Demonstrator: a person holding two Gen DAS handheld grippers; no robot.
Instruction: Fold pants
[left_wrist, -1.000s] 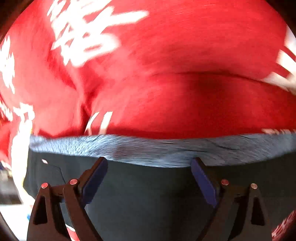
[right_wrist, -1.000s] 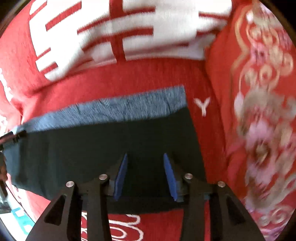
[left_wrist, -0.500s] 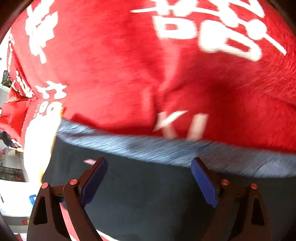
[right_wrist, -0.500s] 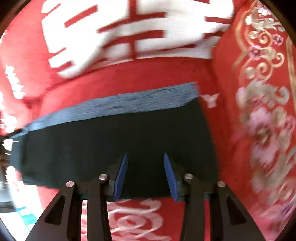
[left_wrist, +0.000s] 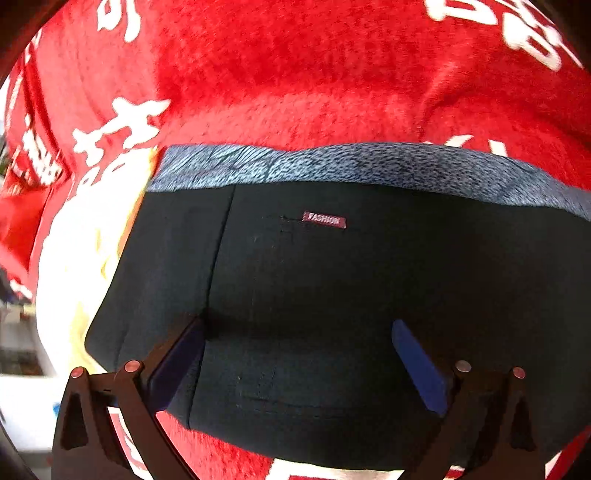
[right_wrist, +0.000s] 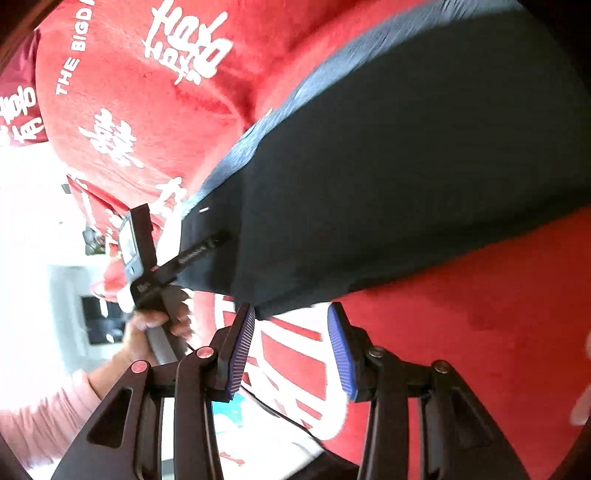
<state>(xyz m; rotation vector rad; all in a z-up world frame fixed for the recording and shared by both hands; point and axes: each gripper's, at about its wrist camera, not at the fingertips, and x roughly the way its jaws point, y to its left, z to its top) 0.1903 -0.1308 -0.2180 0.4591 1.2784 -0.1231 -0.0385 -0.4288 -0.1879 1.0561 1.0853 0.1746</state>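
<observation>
Locating the pants ahead of both grippers

We saw the folded black pants (left_wrist: 332, 295) flat on the red blanket (left_wrist: 295, 74), long axis crosswise; our left gripper (left_wrist: 297, 354), spread, hovered over them, while our right gripper (right_wrist: 291, 347), spread, sat just off their near edge.

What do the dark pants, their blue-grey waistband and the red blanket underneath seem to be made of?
Dark navy pants: smooth matte woven cloth, likely cotton or a blend; stitched seams show. Heathered blue-grey waistband: mottled, probably a ribbed knit. Red blanket with white lettering: fuzzy fleece or plush, its raised nap visible.
</observation>
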